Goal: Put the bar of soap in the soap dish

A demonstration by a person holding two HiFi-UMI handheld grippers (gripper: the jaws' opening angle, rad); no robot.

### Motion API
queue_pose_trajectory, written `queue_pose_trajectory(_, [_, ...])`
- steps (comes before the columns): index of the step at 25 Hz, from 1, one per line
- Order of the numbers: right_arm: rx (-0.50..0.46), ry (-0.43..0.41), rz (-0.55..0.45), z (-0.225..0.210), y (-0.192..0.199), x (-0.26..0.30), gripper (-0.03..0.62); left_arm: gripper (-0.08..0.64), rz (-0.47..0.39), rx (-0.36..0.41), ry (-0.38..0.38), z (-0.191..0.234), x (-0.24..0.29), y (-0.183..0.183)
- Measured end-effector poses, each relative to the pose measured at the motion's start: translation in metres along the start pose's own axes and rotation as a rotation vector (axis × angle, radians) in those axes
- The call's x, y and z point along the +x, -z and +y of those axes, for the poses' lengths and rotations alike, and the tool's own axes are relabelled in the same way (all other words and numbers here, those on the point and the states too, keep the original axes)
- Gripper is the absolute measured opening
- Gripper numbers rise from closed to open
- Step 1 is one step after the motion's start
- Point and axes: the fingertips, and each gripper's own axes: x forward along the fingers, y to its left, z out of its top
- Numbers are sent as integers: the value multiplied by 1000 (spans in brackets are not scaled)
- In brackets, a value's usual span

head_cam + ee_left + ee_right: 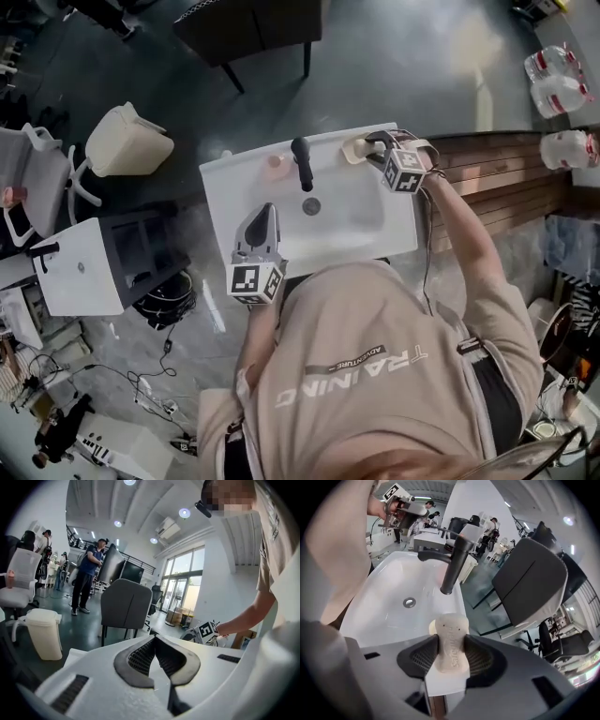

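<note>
Soap clamped at the sink's back right corner

The bar of soap (450, 625) is pinched in the right hand-held gripper (451, 645). Its long axis runs straight out along the jaws toward the dark faucet (452, 566), and the pale soap dish (432, 627) rim peeks out just behind it. The sink (389, 588) bowl is wide open alongside. The left hand-held gripper (154, 638) is clenched on nothing, near the front edge.

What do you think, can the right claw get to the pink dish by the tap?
Probably yes. The right claw, shut on the soap, is at the sink's back rim; the pink dish sits just past the black tap. It must go over or round the tap; nothing else blocks it.
</note>
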Motion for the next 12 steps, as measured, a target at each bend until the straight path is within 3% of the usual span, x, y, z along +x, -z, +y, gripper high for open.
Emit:
queue_pose_trajectory(5, [-82,-115,46,3,11,31,163,11,3,-2,-35,1,-3,0])
queue_pose_trajectory(12, [-88,-208,75,7,19,57,163,11,4,-14,-75,1,-8,3])
